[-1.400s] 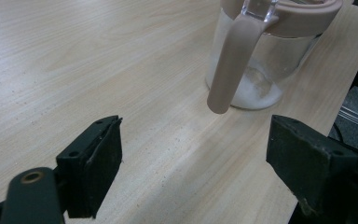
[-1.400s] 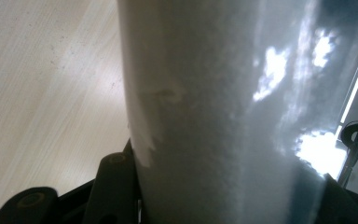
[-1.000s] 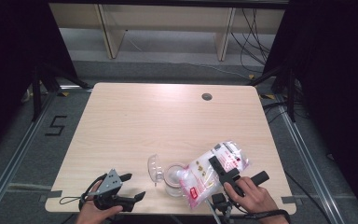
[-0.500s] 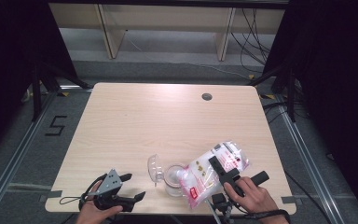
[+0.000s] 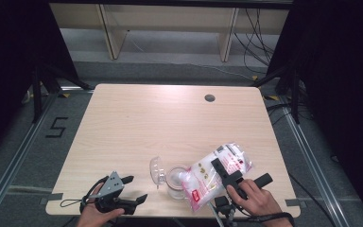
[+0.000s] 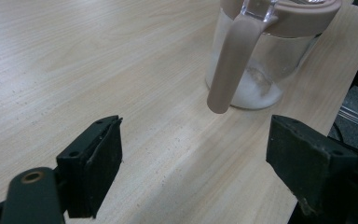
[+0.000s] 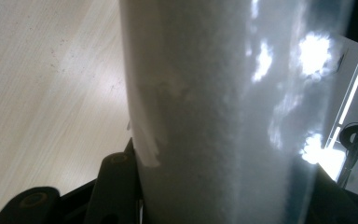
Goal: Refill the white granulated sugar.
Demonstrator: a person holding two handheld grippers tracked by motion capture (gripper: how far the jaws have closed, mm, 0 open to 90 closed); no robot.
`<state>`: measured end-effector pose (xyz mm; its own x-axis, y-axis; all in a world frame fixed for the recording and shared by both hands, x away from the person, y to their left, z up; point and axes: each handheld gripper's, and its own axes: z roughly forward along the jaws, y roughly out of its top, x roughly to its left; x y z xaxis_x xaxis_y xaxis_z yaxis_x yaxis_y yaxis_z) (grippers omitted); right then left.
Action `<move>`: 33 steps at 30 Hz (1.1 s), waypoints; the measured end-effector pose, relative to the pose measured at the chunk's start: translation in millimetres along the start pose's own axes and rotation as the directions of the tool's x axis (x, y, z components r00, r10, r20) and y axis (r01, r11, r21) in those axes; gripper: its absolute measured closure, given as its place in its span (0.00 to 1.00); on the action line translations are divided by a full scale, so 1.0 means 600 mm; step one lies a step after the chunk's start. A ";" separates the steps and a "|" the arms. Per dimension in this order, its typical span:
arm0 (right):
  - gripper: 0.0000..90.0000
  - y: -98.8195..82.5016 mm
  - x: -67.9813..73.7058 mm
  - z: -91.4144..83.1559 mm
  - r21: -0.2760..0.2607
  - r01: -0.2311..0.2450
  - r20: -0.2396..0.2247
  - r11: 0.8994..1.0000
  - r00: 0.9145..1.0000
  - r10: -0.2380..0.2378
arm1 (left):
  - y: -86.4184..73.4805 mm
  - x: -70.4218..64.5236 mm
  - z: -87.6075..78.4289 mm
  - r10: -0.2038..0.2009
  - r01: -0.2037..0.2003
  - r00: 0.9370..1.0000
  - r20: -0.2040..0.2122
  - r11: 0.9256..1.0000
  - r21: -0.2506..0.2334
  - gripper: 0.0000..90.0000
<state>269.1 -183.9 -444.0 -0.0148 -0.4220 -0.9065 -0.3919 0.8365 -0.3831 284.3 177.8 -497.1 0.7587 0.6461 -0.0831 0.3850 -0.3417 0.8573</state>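
A clear plastic bag of white granules (image 5: pixel 203 182) with pink print lies tilted, its lower end over a glass jar (image 5: pixel 174 178) near the table's front edge. My right gripper (image 5: pixel 219 171) is shut on the bag, one black jaw across its top. In the right gripper view the bag (image 7: pixel 223 93) stands between the jaws of the right gripper (image 7: pixel 228 196). The jar's clear lid (image 5: pixel 155 169) is swung open to the left. In the left gripper view the jar (image 6: pixel 261 65) has a pinkish rim, a hanging clasp (image 6: pixel 228 65) and a little white powder at the bottom. My left gripper (image 6: pixel 196 158) is open and short of the jar, at the table's front left (image 5: pixel 134 188).
The wooden table (image 5: pixel 170 123) has a round cable hole (image 5: pixel 210 98) at the back right. Its front edge runs just under both hands. Shelving and cables stand behind the table, and a floor mark like a 5 (image 5: pixel 56 126) lies to the left.
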 end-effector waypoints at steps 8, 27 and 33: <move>0.64 0.000 0.001 0.000 0.000 -0.005 0.001 1.000 1.000 0.005 | 0.000 0.000 0.000 0.000 0.000 1.000 0.000 1.000 0.000 0.20; 0.64 0.000 0.000 0.000 0.001 -0.013 0.000 1.000 1.000 0.013 | -0.001 -0.002 0.000 -0.030 0.030 1.000 -0.002 1.000 -0.003 0.20; 0.64 0.001 0.003 -0.002 0.008 -0.040 -0.001 0.999 0.999 0.040 | -0.001 -0.003 0.001 -0.034 0.034 0.999 -0.003 0.999 -0.006 0.20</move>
<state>267.9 -184.6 -445.4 -0.0317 -0.3888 -0.9208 -0.3840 0.8553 -0.3479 283.1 176.9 -497.8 0.7434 0.6596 -0.1103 0.4073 -0.3158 0.8569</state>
